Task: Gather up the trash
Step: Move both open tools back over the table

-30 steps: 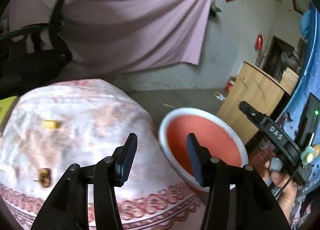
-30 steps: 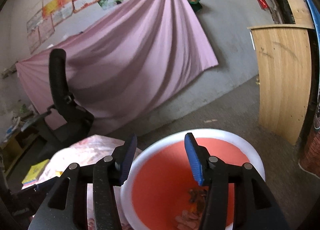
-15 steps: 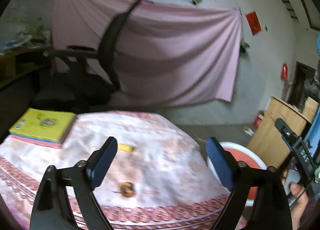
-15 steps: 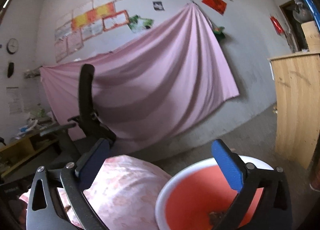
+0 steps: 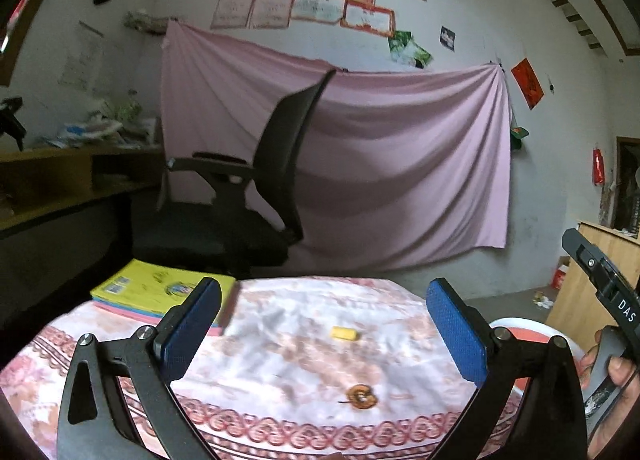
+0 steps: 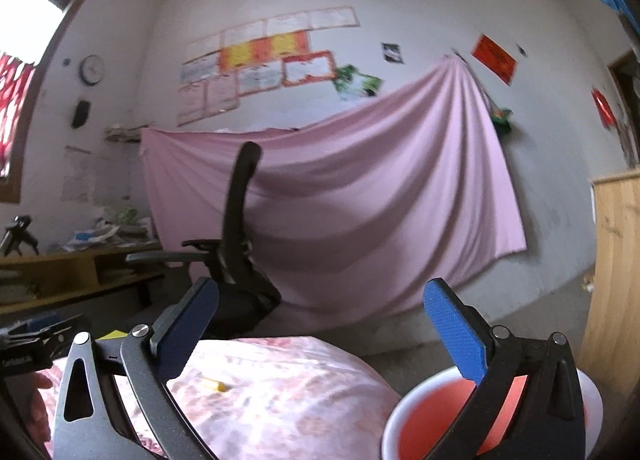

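Grippers both stood wide open with nothing between the blue pads: left gripper (image 5: 323, 334) was held above the near edge of the cloth-covered table (image 5: 280, 364), right gripper (image 6: 320, 336) above the gap between table and basin. Just ahead of the left gripper and slightly right of its midline, a small brown round scrap (image 5: 362, 397) lay on the cloth close to the patterned border. Farther ahead, near the midline, lay a small yellow piece (image 5: 343, 333), well apart from the scrap; the same yellow piece (image 6: 214, 385) showed in the right wrist view, ahead-left, just inside the left finger. Red basin with white rim (image 6: 416, 420) sat below table level, ahead-right of the right gripper and partly behind its right finger; contents could not be made out. In the left wrist view the basin (image 5: 520, 330) appeared beyond the right finger, beside the table edge. Stack of books with a yellow cover (image 5: 160, 292) rested at the far-left table corner, behind the left finger. Beyond the table stood a black office chair (image 5: 256, 195), and behind it a pink sheet (image 5: 400, 163) hung on the wall. Wooden cabinet (image 6: 616, 272) stood far right.
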Demonstrator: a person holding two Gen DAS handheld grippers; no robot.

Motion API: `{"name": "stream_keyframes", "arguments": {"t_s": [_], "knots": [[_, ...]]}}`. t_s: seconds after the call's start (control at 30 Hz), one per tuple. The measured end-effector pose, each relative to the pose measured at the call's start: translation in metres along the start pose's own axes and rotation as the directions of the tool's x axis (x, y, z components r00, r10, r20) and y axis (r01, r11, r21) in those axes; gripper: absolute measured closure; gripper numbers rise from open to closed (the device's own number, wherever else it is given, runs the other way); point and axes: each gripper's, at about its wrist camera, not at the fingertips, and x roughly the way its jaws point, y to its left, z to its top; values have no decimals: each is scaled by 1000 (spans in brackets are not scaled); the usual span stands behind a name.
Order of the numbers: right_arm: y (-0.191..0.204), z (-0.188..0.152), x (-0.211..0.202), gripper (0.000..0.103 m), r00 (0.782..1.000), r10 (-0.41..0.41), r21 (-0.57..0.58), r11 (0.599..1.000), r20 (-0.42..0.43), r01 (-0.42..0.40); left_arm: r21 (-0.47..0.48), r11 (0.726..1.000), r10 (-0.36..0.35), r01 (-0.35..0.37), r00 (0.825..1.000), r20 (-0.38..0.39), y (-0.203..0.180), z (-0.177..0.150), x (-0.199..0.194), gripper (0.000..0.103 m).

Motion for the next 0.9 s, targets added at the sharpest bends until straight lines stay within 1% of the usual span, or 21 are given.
{"name": "stream_keyframes", "arguments": {"t_s": [0.13,0.27,0.33,0.43,0.5,0.6,0.67,0.77,0.8,0.83,0.87,0.9], "knots": [[20,-3,1,0,999,48,-60,997,5,-47,28,999,21,-23,999,45,6,-3,-7,2],[34,-8,7,0,996,81,-110,991,-25,-83,66,997,30,-34,998,58,10,-6,-9,2],[37,-11,11,0,995,90,-120,988,-50,-96,82,996,27,-30,999,43,12,-10,-7,2],[39,-14,22,0,987,103,-120,986,-125,-118,86,996,18,-18,1000,-9,16,-16,0,2],[39,-16,30,0,978,104,-109,986,-180,-125,79,997,3,1,999,-55,18,-18,7,2],[37,-22,42,0,957,105,-77,988,-269,-130,60,998,-17,24,993,-113,21,-18,15,3],[35,-26,51,0,940,108,-54,990,-324,-133,46,998,-30,38,986,-162,23,-20,22,3],[33,-32,60,0,916,106,-30,991,-387,-128,32,997,-65,75,970,-233,22,-23,33,5],[32,-34,63,1,908,103,-24,992,-405,-123,29,995,-81,92,961,-266,21,-25,39,9],[31,-36,65,2,902,101,-18,993,-420,-119,28,994,-96,109,951,-294,21,-27,43,10],[30,-38,68,4,892,100,-10,993,-441,-117,25,991,-114,130,938,-327,19,-29,49,11],[30,-40,71,6,883,98,-4,994,-459,-112,22,989,-131,150,921,-368,18,-32,55,12]]}}
